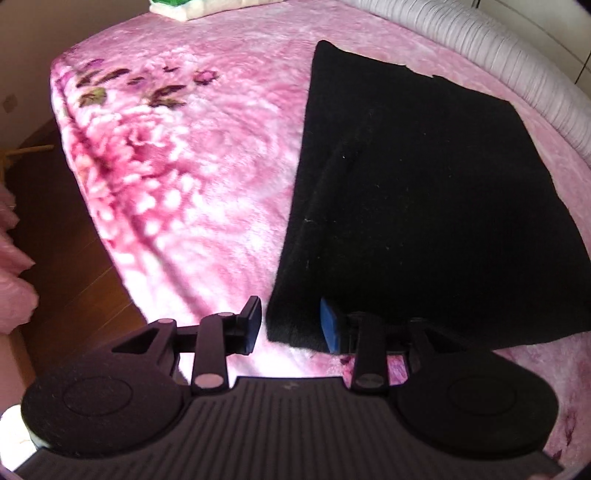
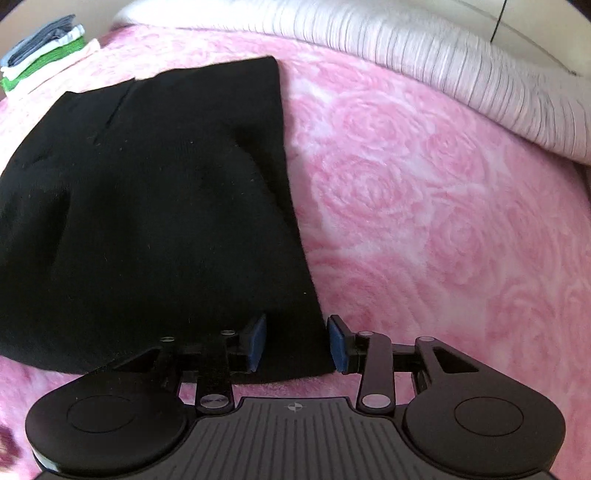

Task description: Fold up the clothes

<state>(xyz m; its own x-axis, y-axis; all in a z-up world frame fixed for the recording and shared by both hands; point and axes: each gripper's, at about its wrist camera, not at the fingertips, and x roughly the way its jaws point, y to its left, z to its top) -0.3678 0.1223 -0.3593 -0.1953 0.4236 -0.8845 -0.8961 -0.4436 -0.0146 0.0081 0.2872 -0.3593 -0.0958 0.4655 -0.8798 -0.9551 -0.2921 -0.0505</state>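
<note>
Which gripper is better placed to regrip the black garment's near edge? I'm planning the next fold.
Probably the right gripper: its open jaws straddle the black garment at its near corner. The left gripper is open too, with only one pad over cloth.

Pink floral blanket (image 1: 192, 177), ribbed pale headboard (image 2: 424, 62), brown wooden floor (image 1: 62, 280).

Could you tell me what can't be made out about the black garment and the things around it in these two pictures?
- Black garment: its type is unreadable in both views; dark folds hide detail.
- Garment's near edge, right wrist view: partly behind the right hand-held gripper.
- Folded stack: cut off by the left view's top edge.
</note>
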